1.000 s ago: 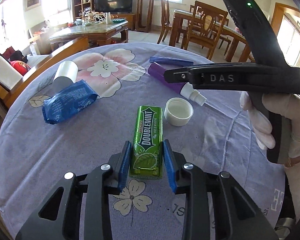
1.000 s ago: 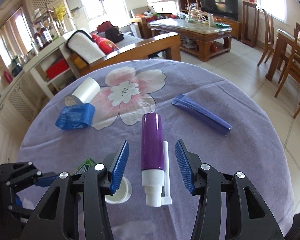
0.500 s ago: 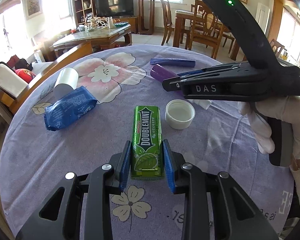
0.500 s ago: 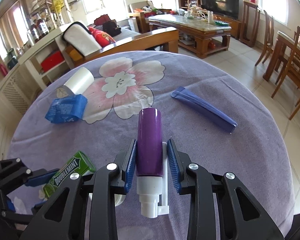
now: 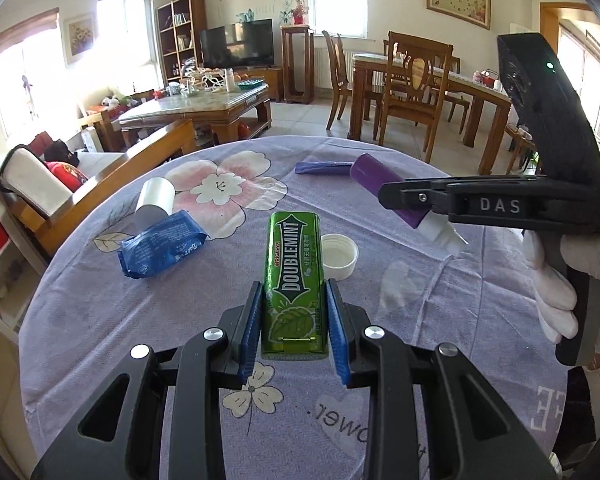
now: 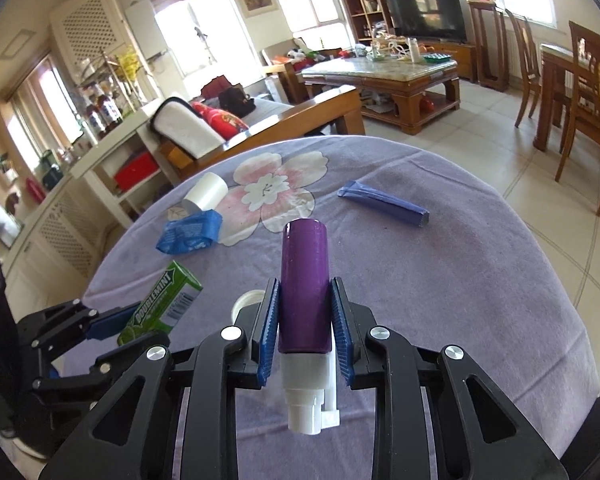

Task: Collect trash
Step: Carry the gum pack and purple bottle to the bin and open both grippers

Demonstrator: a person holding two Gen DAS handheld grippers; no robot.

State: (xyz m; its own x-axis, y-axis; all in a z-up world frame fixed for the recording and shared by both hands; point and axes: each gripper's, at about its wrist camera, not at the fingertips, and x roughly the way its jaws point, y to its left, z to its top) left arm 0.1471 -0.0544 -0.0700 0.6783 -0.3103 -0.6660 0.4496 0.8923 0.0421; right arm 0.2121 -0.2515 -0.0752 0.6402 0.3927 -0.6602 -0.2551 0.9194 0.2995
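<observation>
Left gripper (image 5: 294,330) clamps the gum pack (image 5: 294,280), light and stiff, lower centre. Right gripper (image 6: 305,338) clamps the purple bottle (image 6: 305,284); likely slippery, grip mid-body.

The gum pack (image 5: 293,276) is shiny green with white letters and a leaf. The bottle (image 6: 305,292) is purple with a white pump. The wrapper (image 5: 160,249) is blue. The cap (image 5: 339,256) is white. The worktop (image 5: 100,320) cloth is light purple with pink and white flowers. The tongs (image 5: 293,328) are black with blue pads (image 5: 250,328).
</observation>
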